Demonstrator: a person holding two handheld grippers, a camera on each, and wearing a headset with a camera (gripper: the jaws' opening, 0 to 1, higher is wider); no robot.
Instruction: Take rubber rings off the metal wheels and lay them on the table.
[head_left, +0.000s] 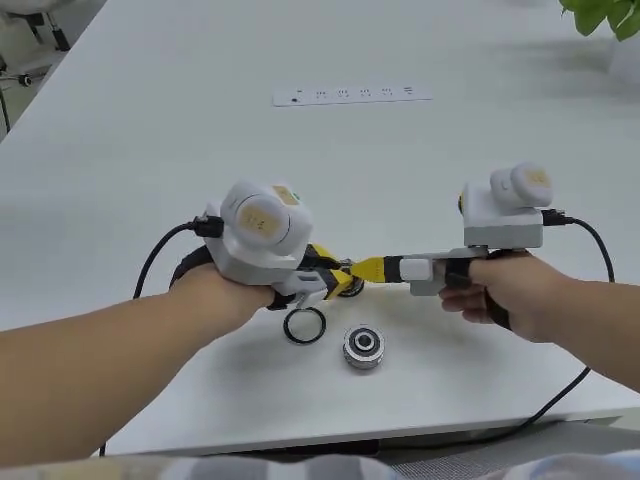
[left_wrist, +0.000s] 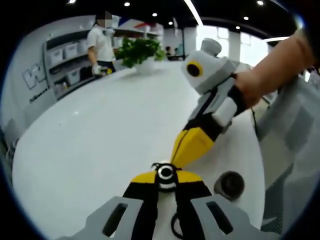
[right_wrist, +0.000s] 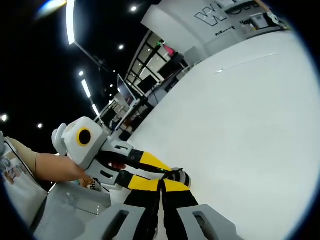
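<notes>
1. the white desk (head_left: 150, 120) carries everything. a plant (head_left: 600, 15) stands at its far right corner.
2. the left gripper (head_left: 343, 284) hangs over the middle of the desk, toward the near edge. its jaws are closed on a metal wheel (left_wrist: 166, 174), clamped by its sides between the yellow-and-black tips and held clear of the desk top.
3. the right gripper (head_left: 360, 270) reaches in from the right side of the desk and points at the left one. its jaws are pressed together with barely a slit between them, and their tips meet the rim of the held metal wheel. i cannot tell whether they pinch any rubber there.
4. a power strip (head_left: 352, 95) lies flat toward the far edge of the desk, about midway along it and well apart from the grippers.
5. a second wheel (head_left: 363, 346) lies flat on the desk near the near edge, below the spot where the two sets of jaws meet. its shiny hub faces up and neither gripper touches it.
6. a black rubber ring (head_left: 304, 326) lies flat on the desk just to the left of the second wheel. it is close to that wheel without touching it, and sits under the left gripper.
</notes>
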